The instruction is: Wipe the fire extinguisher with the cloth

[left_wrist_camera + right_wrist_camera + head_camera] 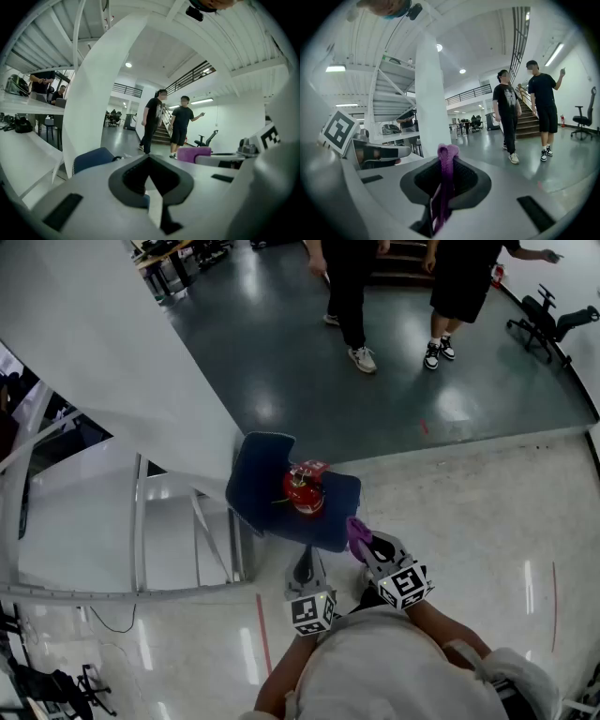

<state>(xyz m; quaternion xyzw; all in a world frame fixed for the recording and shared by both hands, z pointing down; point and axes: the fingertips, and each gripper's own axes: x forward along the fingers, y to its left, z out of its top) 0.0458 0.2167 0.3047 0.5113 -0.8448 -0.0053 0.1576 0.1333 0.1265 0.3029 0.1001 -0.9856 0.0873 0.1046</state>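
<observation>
My right hand-held gripper point(360, 542) pinches a purple cloth point(445, 178), my left hand-held gripper point(304, 561) is closed on nothing, and the red fire extinguisher point(303, 491) sits on a blue chair point(261, 461) just ahead of both.

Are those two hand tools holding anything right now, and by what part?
The right gripper pinches the purple cloth by a bunched fold, which pokes out past its tips. The left gripper holds nothing.
</observation>
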